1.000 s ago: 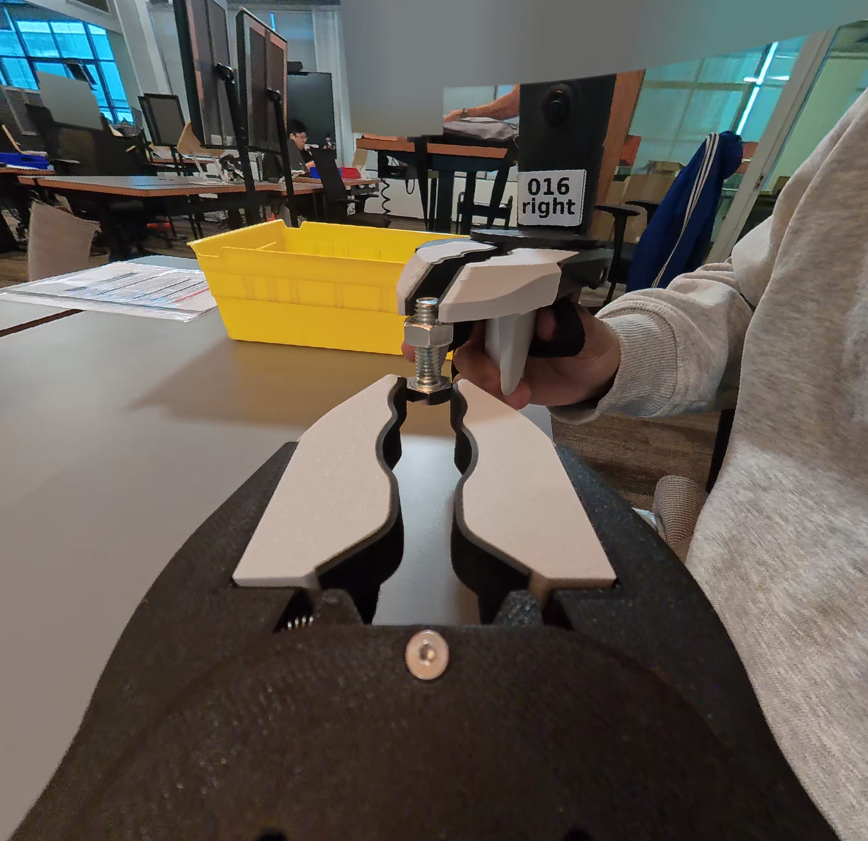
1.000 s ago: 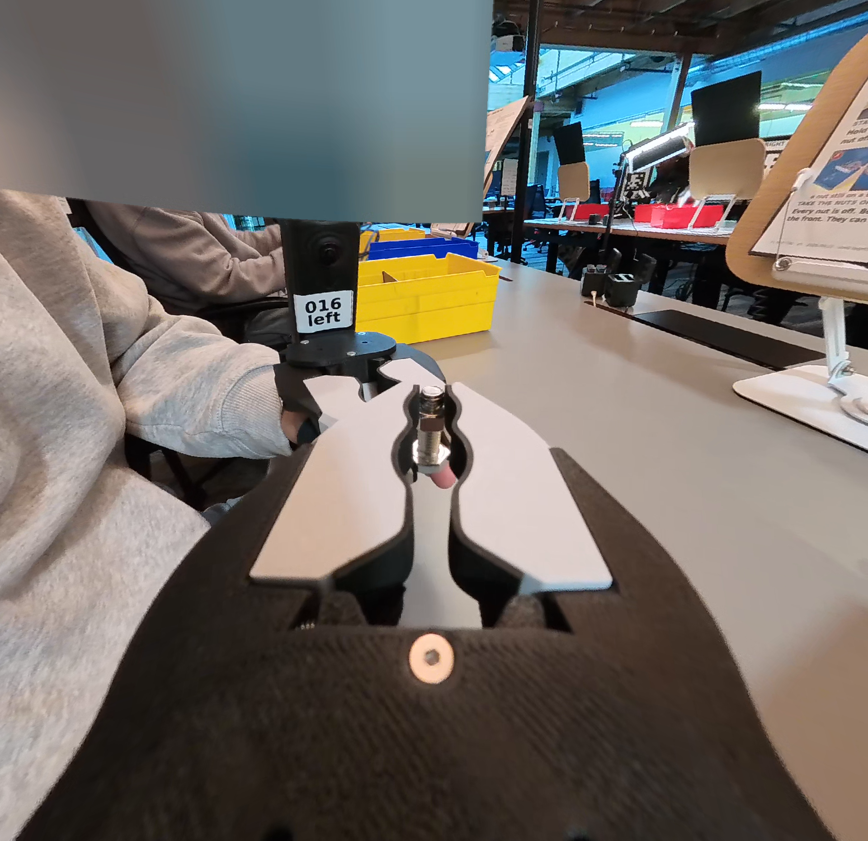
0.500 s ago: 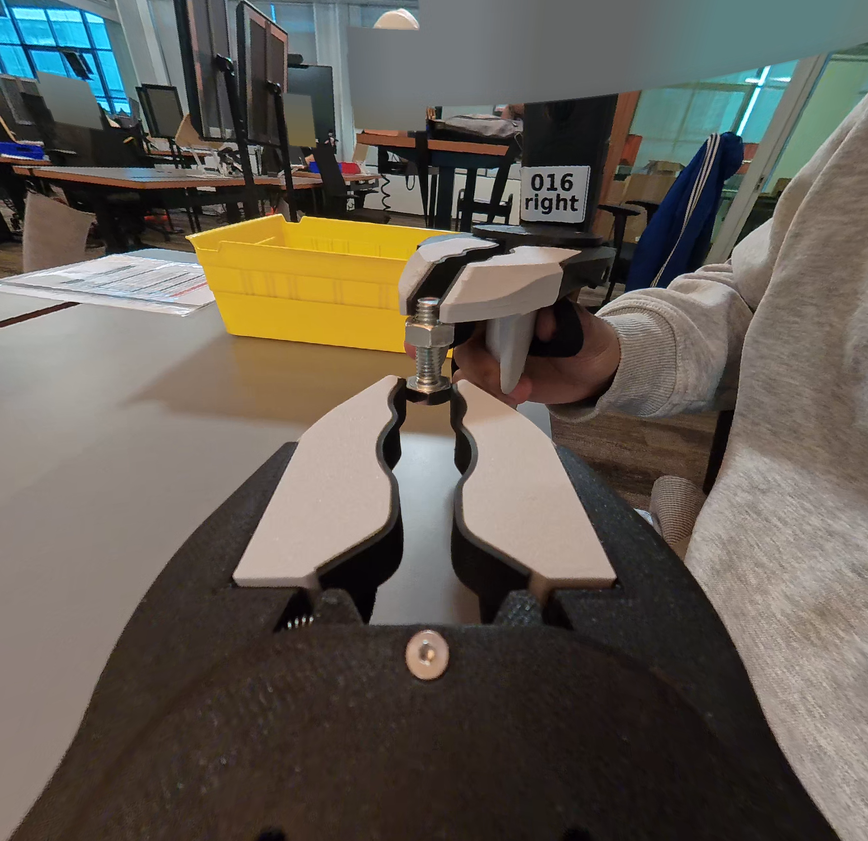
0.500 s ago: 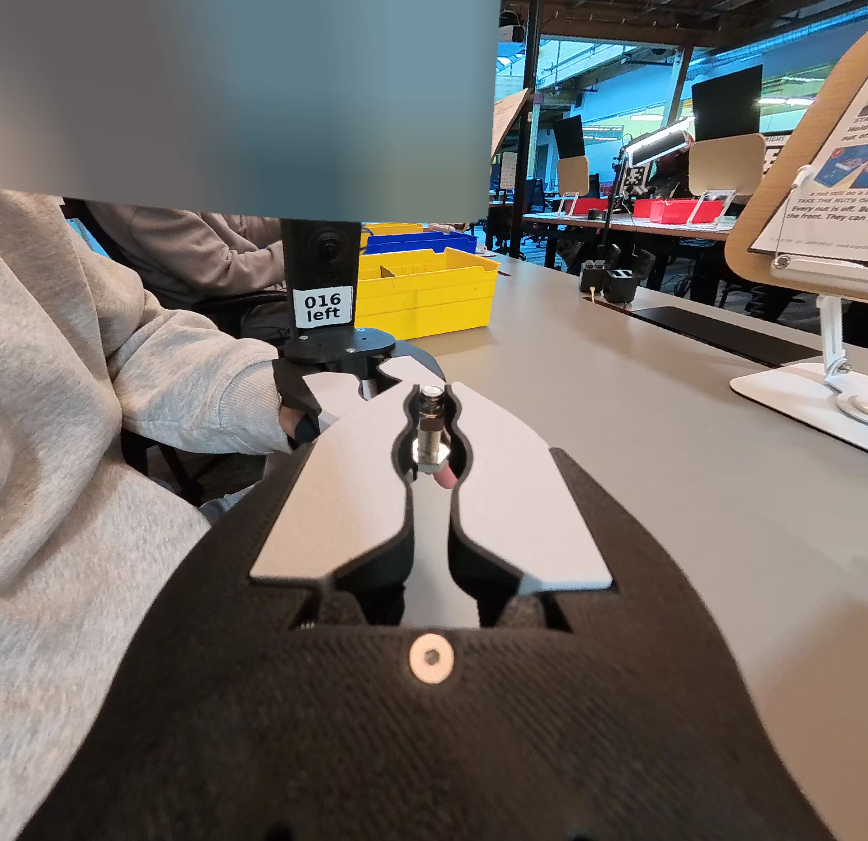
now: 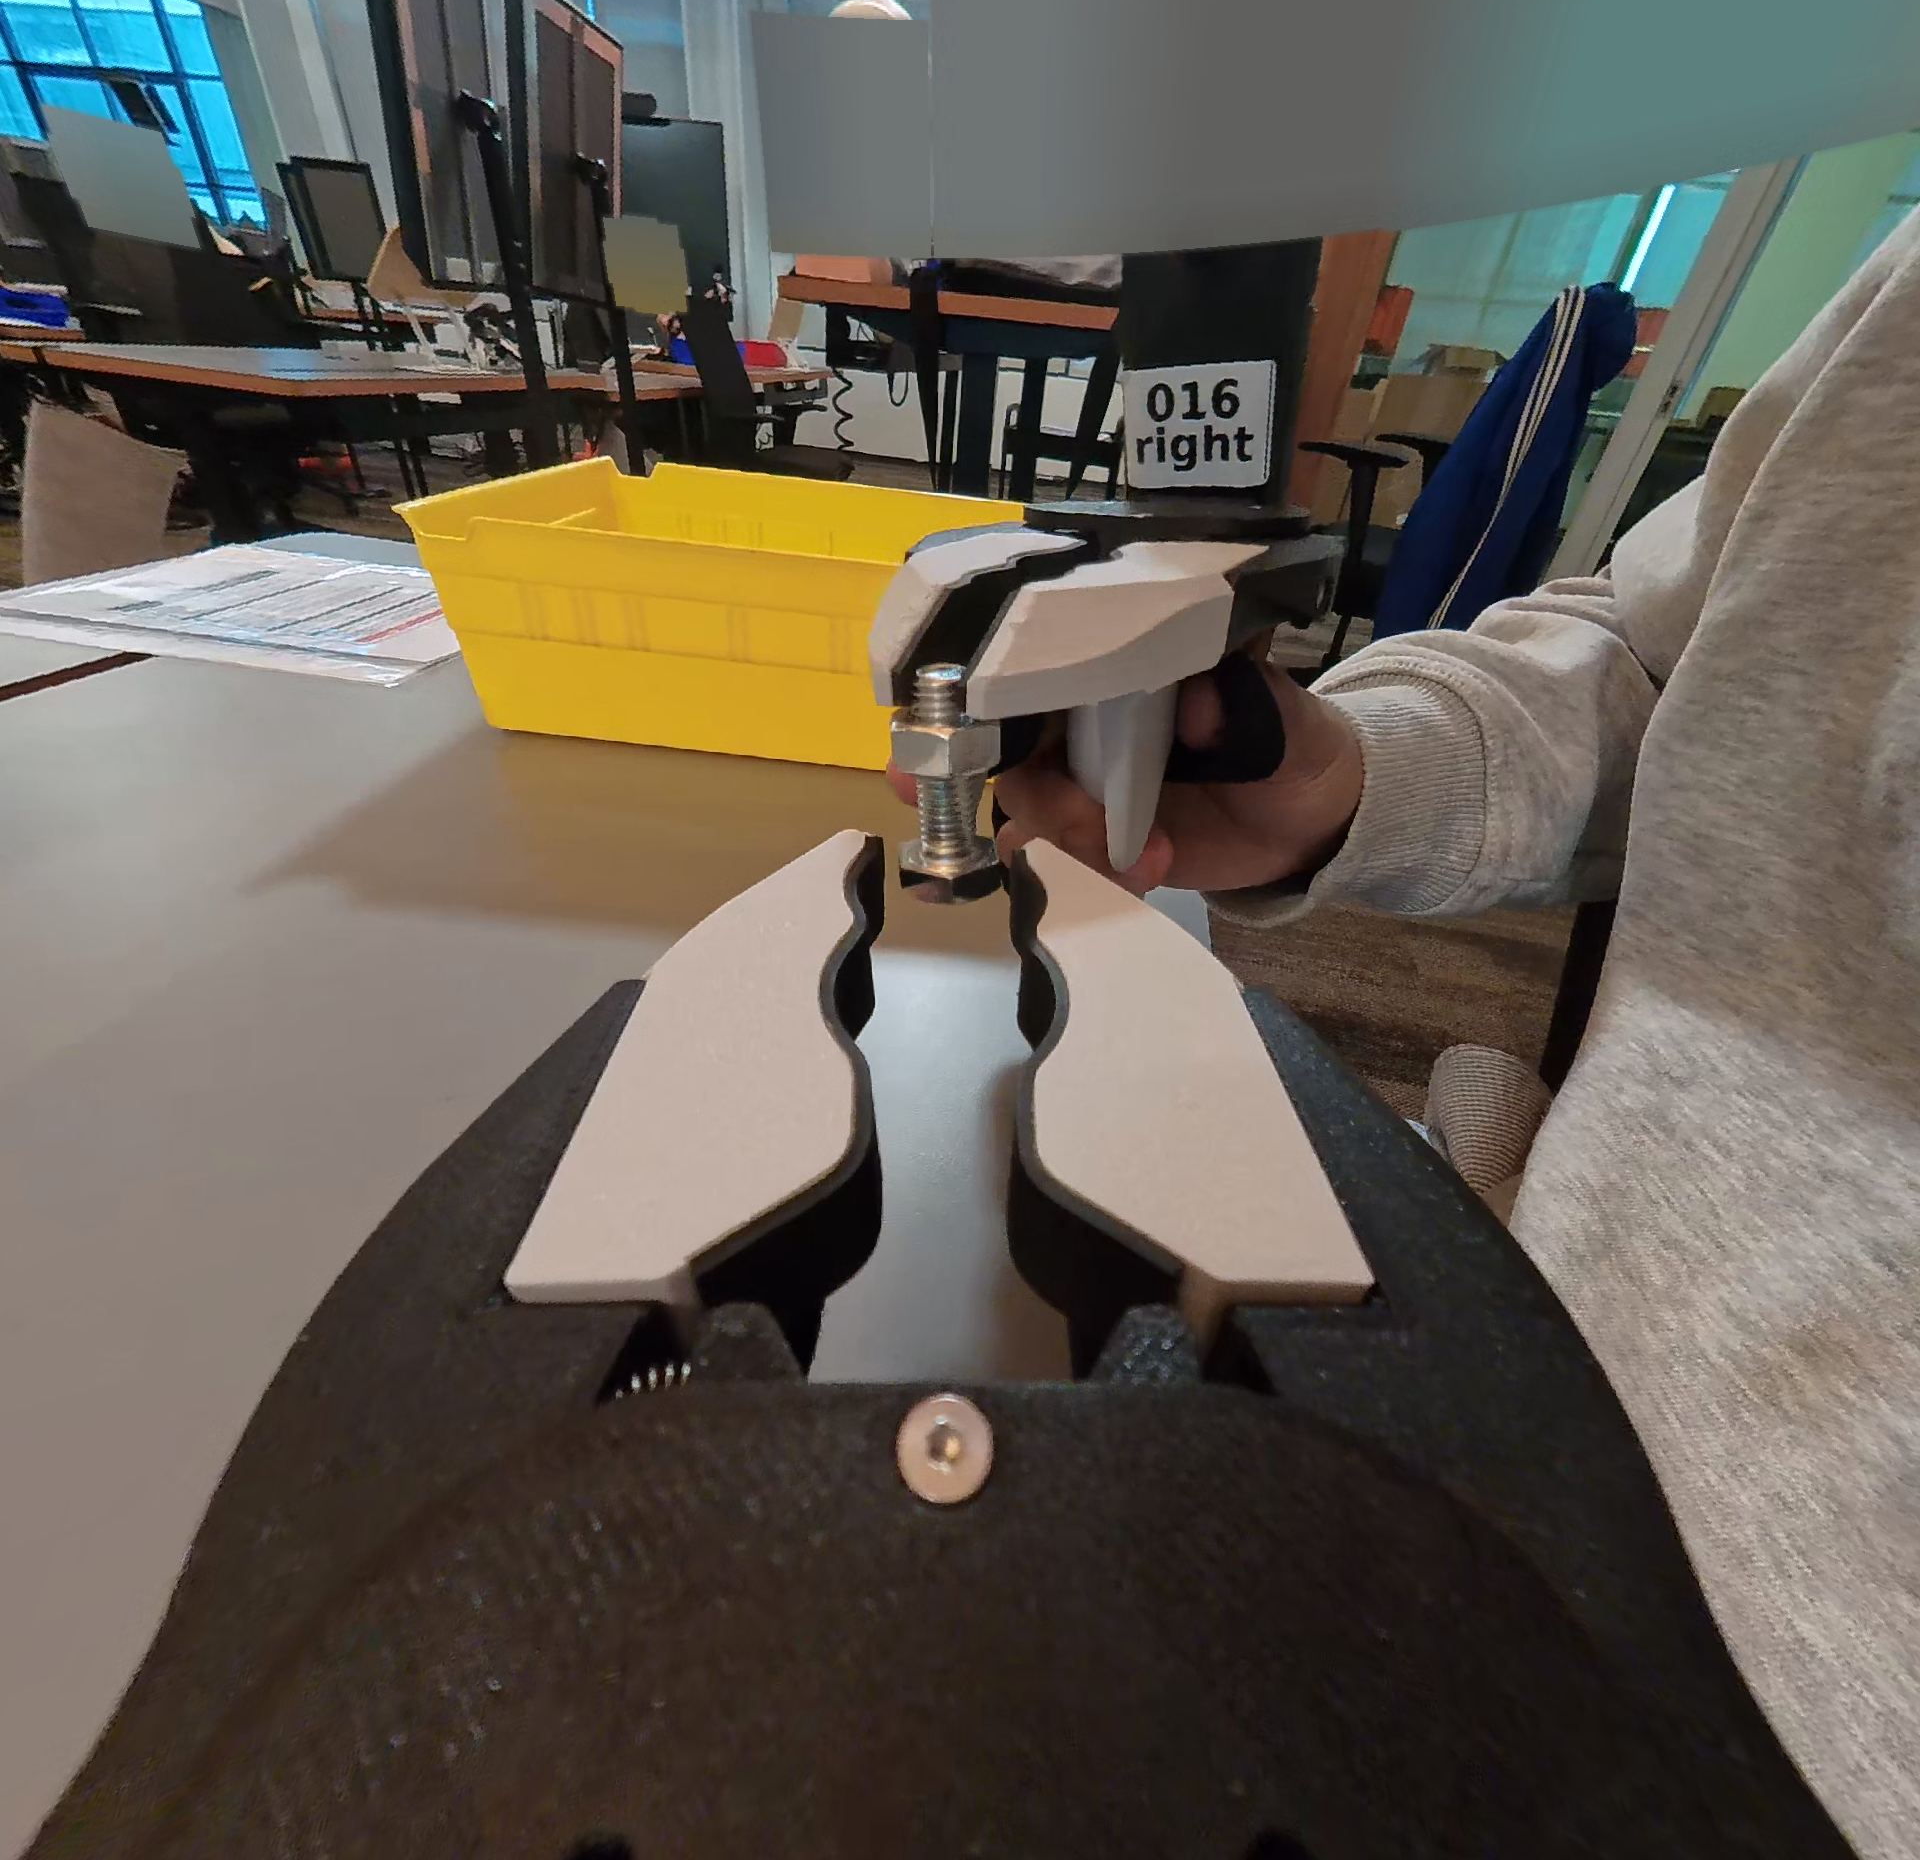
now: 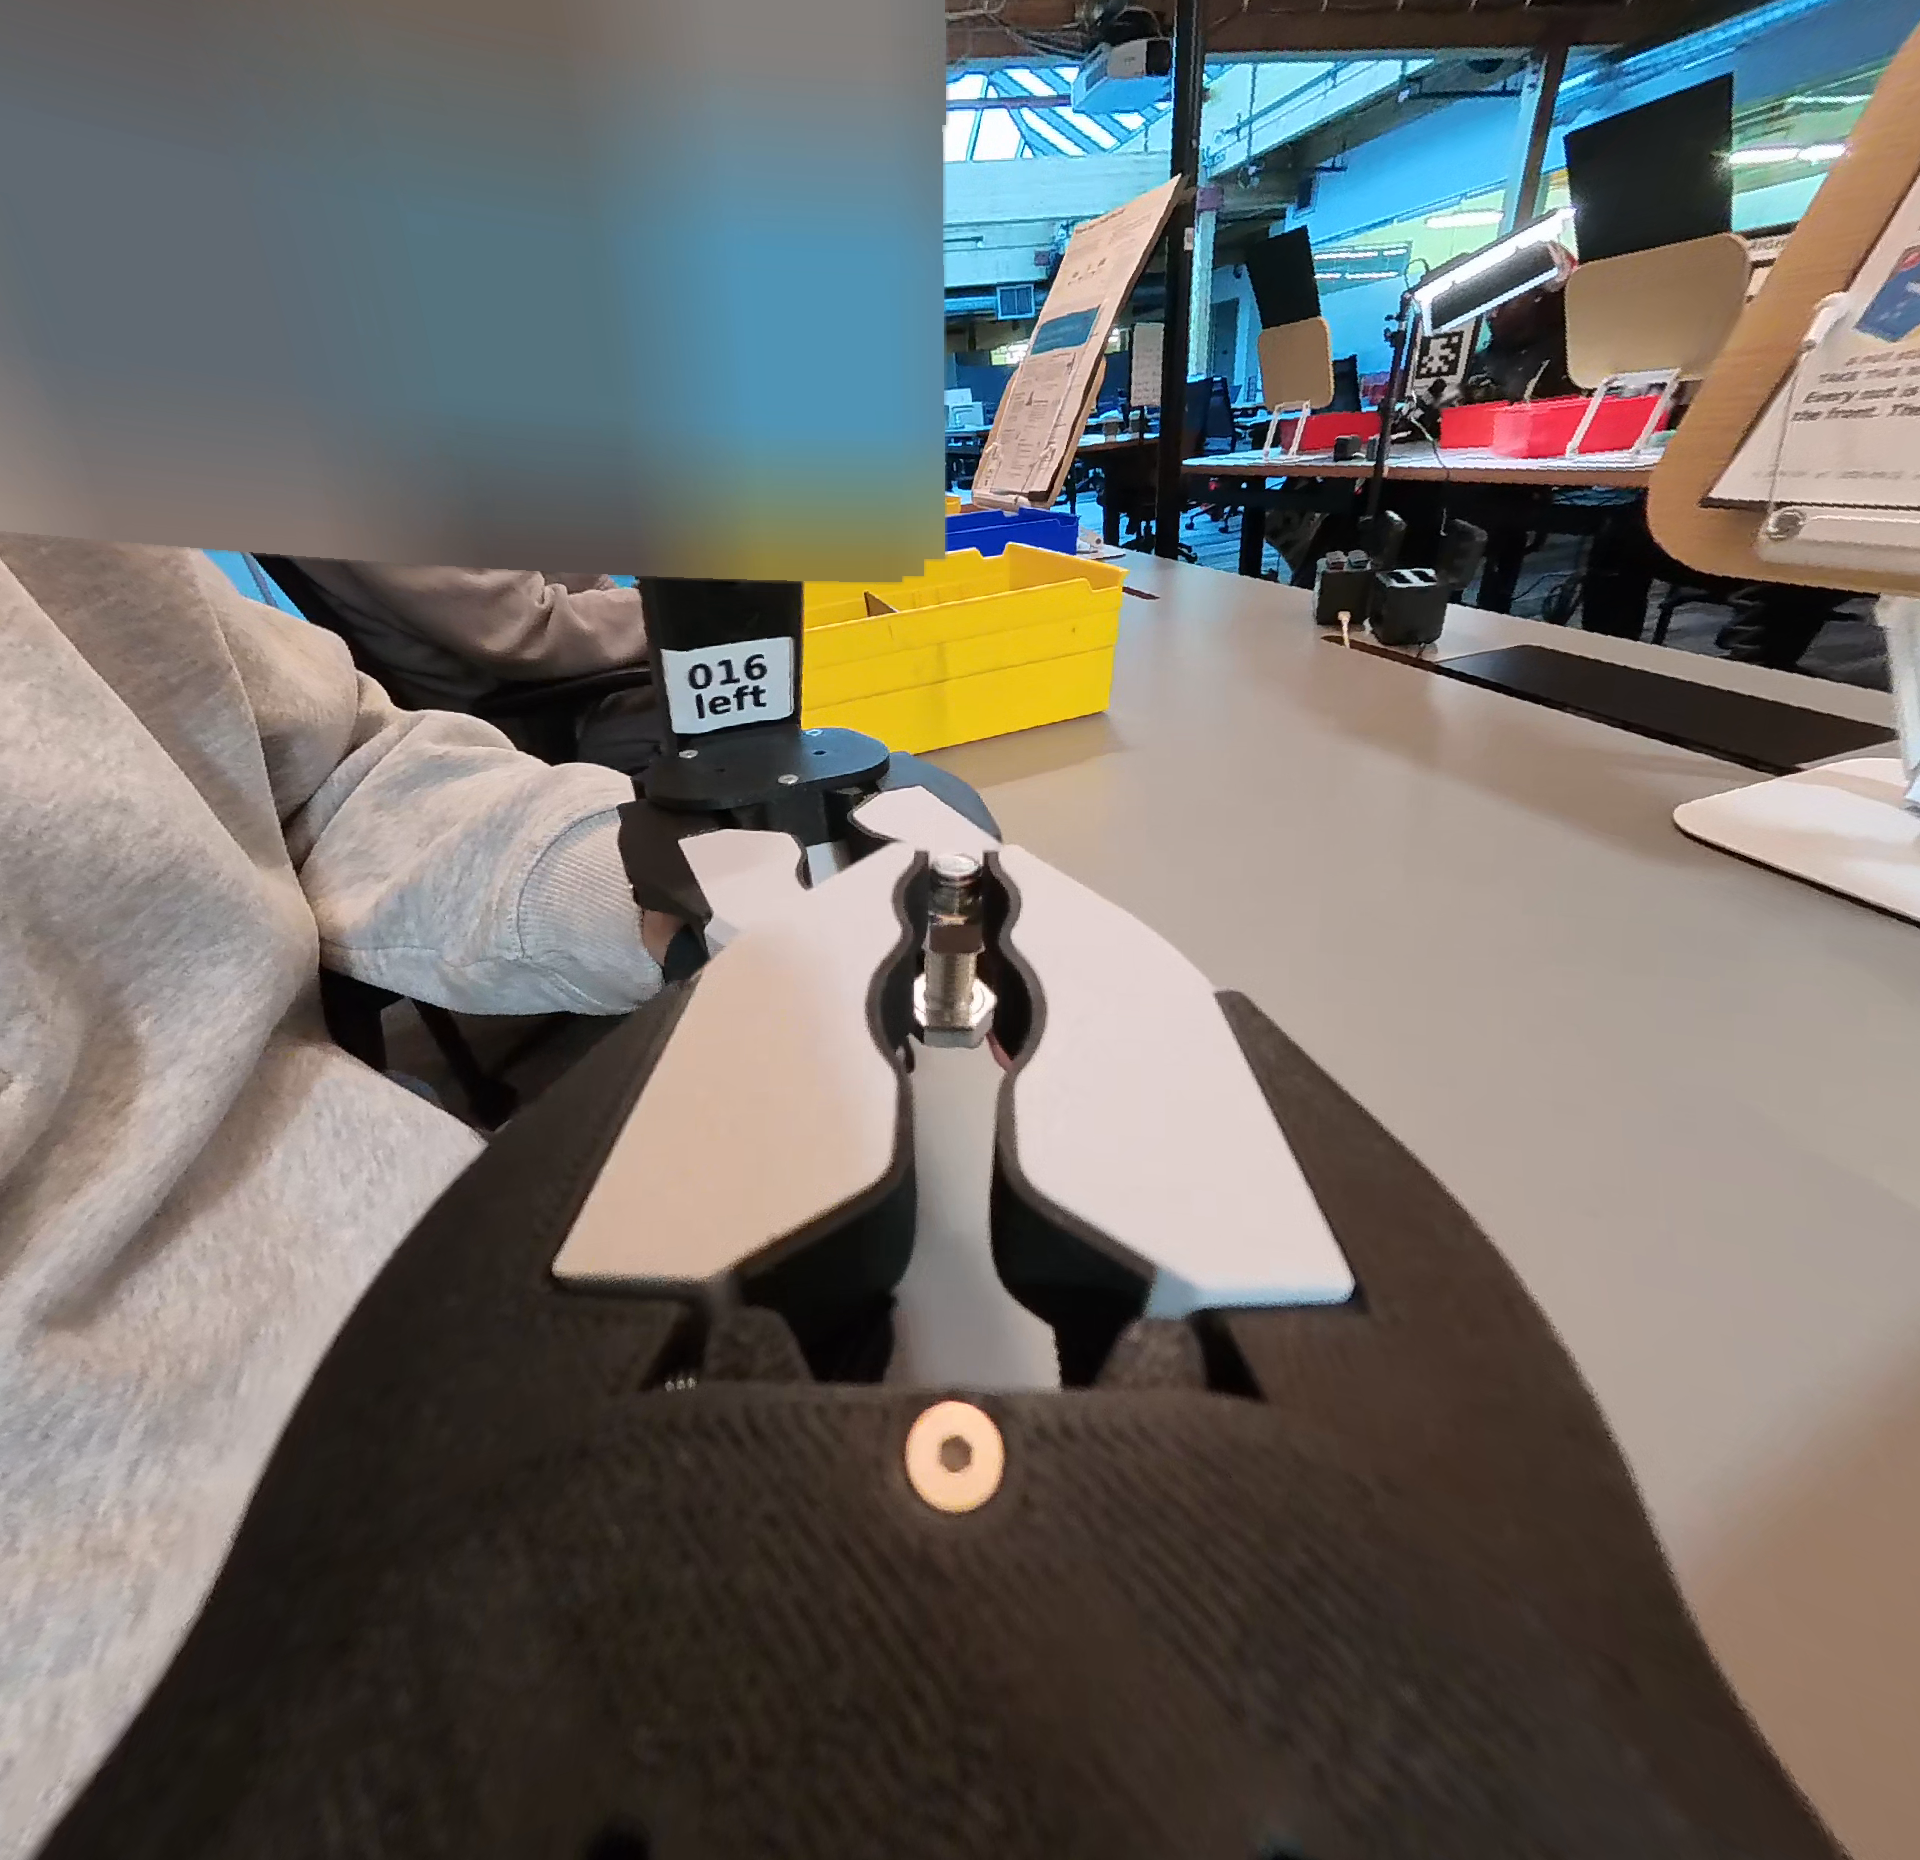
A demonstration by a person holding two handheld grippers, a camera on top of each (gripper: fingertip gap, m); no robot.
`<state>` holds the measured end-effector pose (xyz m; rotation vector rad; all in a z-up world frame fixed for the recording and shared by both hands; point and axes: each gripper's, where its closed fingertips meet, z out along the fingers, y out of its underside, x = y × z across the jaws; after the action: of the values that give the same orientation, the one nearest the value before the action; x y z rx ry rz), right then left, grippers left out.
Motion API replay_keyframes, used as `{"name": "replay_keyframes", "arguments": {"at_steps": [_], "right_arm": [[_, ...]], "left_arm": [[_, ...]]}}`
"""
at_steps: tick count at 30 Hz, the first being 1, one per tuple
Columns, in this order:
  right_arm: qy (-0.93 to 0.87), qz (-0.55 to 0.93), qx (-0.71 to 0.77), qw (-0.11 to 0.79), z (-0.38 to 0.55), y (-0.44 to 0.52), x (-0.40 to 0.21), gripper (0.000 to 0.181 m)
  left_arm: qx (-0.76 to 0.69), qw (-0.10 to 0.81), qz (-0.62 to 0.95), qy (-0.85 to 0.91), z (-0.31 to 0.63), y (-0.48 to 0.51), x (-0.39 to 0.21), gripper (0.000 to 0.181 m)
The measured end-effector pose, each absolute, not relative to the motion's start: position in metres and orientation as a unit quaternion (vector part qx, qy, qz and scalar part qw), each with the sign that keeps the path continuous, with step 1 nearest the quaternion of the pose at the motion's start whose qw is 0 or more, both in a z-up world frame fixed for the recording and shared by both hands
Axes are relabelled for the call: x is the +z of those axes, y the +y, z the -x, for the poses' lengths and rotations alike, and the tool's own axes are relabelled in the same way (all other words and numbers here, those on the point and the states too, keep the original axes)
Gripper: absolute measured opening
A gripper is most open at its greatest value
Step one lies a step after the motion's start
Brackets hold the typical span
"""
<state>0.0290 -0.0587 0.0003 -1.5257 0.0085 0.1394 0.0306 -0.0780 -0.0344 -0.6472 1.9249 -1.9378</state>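
Steel bolt (image 5: 940,813): upright, head lowest.
Right gripper (image 6: 951,870): clamped on its threaded top.
Left gripper (image 5: 943,860): parted, flanking head below.

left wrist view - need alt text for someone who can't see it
A silver bolt with a nut on its thread stands upright between two grippers: the right gripper clamps its top, while the left gripper, jaws slightly parted, flanks its hex head. Behind, a yellow bin sits on the grey table.
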Motion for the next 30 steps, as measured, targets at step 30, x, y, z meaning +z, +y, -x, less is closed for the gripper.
{"name": "replay_keyframes", "arguments": {"at_steps": [30], "right_arm": [[-0.009, 0.685, 0.056, 0.726, -0.0272, -0.057, -0.0005, 0.013]], "left_arm": [[-0.686, 0.162, 0.234, 0.669, -0.0315, -0.0756, -0.0329, 0.018]]}}
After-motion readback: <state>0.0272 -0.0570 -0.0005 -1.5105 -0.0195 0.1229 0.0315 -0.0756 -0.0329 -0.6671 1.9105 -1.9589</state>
